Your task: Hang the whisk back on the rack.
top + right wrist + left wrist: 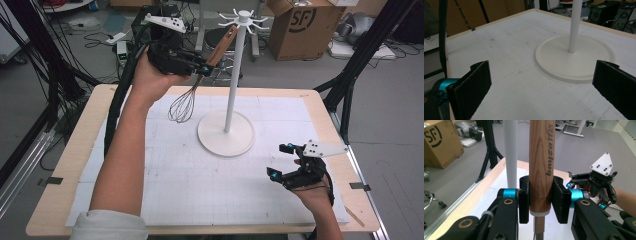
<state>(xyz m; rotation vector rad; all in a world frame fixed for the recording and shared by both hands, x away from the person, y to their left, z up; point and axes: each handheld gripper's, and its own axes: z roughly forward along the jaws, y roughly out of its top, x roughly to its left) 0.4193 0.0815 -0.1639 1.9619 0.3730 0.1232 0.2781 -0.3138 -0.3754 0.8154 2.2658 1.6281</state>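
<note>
Over the far half of the table [60, 165], just left of the white hook stand [230, 95], your left gripper [202, 67] is clamped on the whisk [200, 82], held aloft with its wires hanging down. Expect it to feel light; the wooden handle is stiff and grippy, the wire loops springy, so keep your hold on the wood. The left gripper view shows both pads pressing the handle [539, 167], which the high view blurs. Your right gripper [284, 161] rests near the right edge, jaws wide apart, empty.
</note>
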